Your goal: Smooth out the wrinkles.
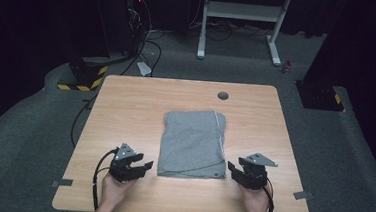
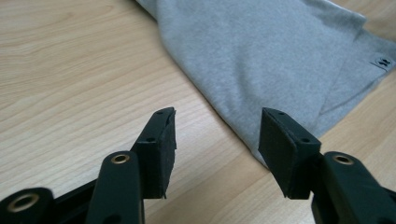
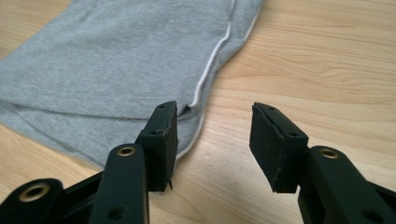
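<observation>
- While the folded grey garment (image 1: pixel 192 144) lies flat at centre frame, both grippers flank its lower corners.
- Left gripper (image 1: pixel 141 166): jaws apart, empty.
- Right gripper (image 1: pixel 233 170): jaws apart, empty.

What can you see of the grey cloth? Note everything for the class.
The cloth is grey soft knit, folded into a neat upright rectangle, lying flat mid-table. A white cord runs along its right edge and a small dark tag sits at its near right corner. Only the table touches it.
</observation>
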`<state>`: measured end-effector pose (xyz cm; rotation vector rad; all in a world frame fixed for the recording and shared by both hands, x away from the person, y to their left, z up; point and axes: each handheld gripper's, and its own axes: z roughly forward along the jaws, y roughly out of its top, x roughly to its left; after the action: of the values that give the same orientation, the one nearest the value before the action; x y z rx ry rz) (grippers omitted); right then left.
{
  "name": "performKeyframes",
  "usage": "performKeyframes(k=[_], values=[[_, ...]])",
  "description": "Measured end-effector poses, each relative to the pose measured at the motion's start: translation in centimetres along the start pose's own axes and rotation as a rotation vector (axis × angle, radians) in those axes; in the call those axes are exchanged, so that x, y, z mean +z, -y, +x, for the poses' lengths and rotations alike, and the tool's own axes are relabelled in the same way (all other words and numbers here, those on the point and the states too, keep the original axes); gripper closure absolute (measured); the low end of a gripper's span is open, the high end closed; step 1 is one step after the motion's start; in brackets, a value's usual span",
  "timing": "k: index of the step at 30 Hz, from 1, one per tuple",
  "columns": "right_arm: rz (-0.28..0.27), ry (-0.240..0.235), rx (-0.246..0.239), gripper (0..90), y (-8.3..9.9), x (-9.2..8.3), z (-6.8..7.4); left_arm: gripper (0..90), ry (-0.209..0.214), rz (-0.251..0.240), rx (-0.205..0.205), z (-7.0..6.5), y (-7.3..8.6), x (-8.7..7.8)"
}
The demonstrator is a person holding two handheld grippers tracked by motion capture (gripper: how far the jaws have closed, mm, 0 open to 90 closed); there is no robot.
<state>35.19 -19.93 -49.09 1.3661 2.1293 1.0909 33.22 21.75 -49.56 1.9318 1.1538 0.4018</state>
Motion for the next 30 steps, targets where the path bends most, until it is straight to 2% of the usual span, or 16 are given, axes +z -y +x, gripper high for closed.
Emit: performKeyframes(k=[5,7,19,28,30], values=[[-0.014,0.01,0.002,49.1,0.1,-0.4,-0.6,42.8,-0.015,-0.02,-0.024,0.6,0.1,-0.2],[-0.021,0.02,0.019,47.9,0.2,-0.6,-1.2,42.1,-0.023,-0.028,-0.042,0.9,0.2,-0.4],[-0.026,0.049,0.068,45.7,0.8,-1.1,-2.8,38.9,-0.073,-0.019,-0.073,2.5,0.8,-0.6],[0.006,0.105,0.063,44.3,1.5,-0.7,-4.0,38.3,-0.152,0.009,-0.088,3.9,1.1,0.0],[0.016,0.122,0.063,44.0,1.7,-0.6,-4.3,38.1,-0.184,0.022,-0.065,4.0,1.2,0.2]])
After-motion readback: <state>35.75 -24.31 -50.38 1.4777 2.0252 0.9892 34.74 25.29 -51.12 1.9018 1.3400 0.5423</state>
